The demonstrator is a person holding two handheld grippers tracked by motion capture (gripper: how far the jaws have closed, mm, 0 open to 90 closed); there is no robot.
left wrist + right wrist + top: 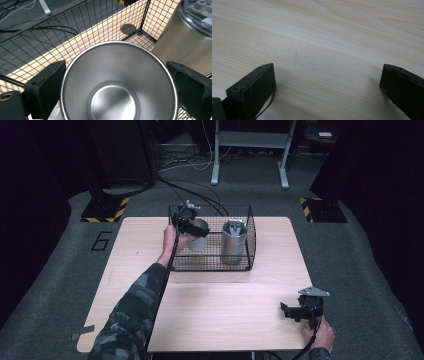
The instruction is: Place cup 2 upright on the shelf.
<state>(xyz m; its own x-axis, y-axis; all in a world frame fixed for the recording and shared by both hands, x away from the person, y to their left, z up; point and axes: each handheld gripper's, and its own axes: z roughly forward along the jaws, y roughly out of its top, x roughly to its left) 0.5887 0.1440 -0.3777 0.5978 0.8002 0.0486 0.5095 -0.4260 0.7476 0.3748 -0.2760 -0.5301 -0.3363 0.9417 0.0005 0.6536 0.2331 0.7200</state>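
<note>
A black wire basket (250, 236) stands at the back middle of the wooden table (225, 305). Inside it, on the right, is an upright steel tumbler (234, 242) with a clear lid. My left gripper (193, 228) reaches over the basket's left side and is shut on an open steel cup (200, 240). In the left gripper view the cup (117, 85) sits mouth-up between both jaws of my left gripper (115, 65), with the tumbler (180, 37) to its right and the basket wall (75, 32) behind. My right gripper (288, 312) rests open near the front right.
In the right gripper view, bare wood (324, 30) lies ahead of my right gripper (328, 67), with nothing between the jaws. Beyond the table are grey carpet, cables (200, 190), a white stand's legs (250, 155) and hazard-taped bases (106, 210).
</note>
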